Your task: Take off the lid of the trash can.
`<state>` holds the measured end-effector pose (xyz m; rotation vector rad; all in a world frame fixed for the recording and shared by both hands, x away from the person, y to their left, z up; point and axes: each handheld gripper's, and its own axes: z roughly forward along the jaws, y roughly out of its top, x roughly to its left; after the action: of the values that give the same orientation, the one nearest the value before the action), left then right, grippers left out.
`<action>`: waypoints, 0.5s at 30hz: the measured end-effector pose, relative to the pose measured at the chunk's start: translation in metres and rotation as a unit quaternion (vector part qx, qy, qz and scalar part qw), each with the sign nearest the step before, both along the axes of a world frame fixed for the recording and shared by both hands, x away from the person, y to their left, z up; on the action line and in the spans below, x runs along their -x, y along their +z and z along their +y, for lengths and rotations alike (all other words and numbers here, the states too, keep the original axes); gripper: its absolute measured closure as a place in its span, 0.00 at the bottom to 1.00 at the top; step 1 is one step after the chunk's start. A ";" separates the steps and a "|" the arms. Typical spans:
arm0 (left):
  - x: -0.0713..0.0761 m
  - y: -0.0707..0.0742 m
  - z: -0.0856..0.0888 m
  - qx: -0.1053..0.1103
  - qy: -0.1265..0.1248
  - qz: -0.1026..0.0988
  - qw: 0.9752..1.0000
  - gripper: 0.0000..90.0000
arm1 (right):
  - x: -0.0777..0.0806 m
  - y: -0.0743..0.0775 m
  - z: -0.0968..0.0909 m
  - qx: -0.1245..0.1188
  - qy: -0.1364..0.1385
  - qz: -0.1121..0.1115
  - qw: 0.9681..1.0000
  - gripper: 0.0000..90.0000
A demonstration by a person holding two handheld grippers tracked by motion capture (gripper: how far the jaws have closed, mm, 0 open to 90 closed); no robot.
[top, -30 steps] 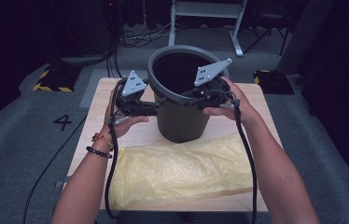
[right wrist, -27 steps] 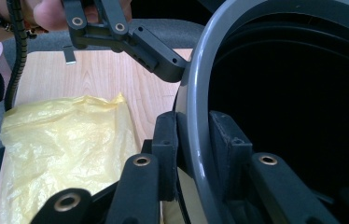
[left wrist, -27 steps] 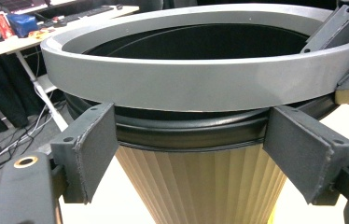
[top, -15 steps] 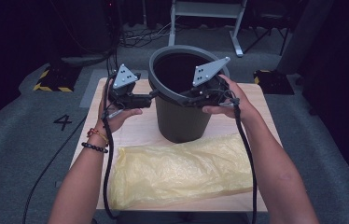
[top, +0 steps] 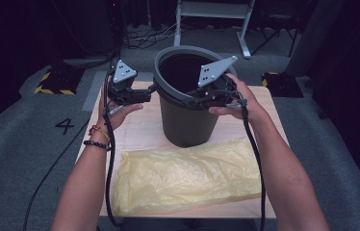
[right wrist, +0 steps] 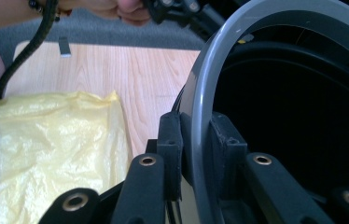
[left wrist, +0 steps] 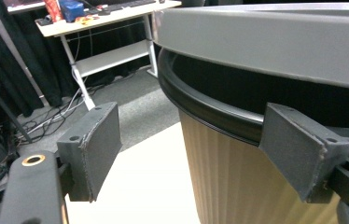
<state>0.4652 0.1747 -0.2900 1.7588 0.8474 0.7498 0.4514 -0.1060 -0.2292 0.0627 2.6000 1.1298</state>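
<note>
right hand-held gripper: clamped on grey bin ring
left hand-held gripper: jaws apart, bin beside it, possibly touching
yellow bag: near both, on table

A light wooden table carries two things. A dark bin stands upright on its far half, near the middle, with a grey ring around its top. A yellow plastic bag lies flat across the near half, crumpled and spread almost from the left edge to the right one, its far edge just in front of the bin's foot. The wood to the left of the bin is bare. The table stands on grey carpet, which bears a painted figure four to the table's left.
</note>
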 end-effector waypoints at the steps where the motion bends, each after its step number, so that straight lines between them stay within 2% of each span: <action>1: -0.001 0.000 0.000 -0.001 0.000 0.000 1.000 0.23 | 0.000 0.000 0.001 0.002 0.000 -0.003 1.000 0.85; 7: -0.007 0.001 0.001 0.000 0.019 0.002 1.000 0.24 | 0.001 0.000 0.001 0.000 -0.005 -0.009 1.000 0.85; 12: -0.013 0.004 0.000 0.000 0.035 0.001 0.999 0.26 | 0.001 0.000 0.002 0.008 -0.003 -0.014 1.000 0.85; 15: -0.017 0.003 -0.002 -0.013 0.046 -0.003 0.999 0.28 | 0.001 0.001 0.003 0.012 -0.003 -0.015 1.000 0.85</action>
<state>0.4826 0.1728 -0.2866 1.7491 0.9222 0.8303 0.4500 -0.1032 -0.2280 0.0485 2.5844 1.0877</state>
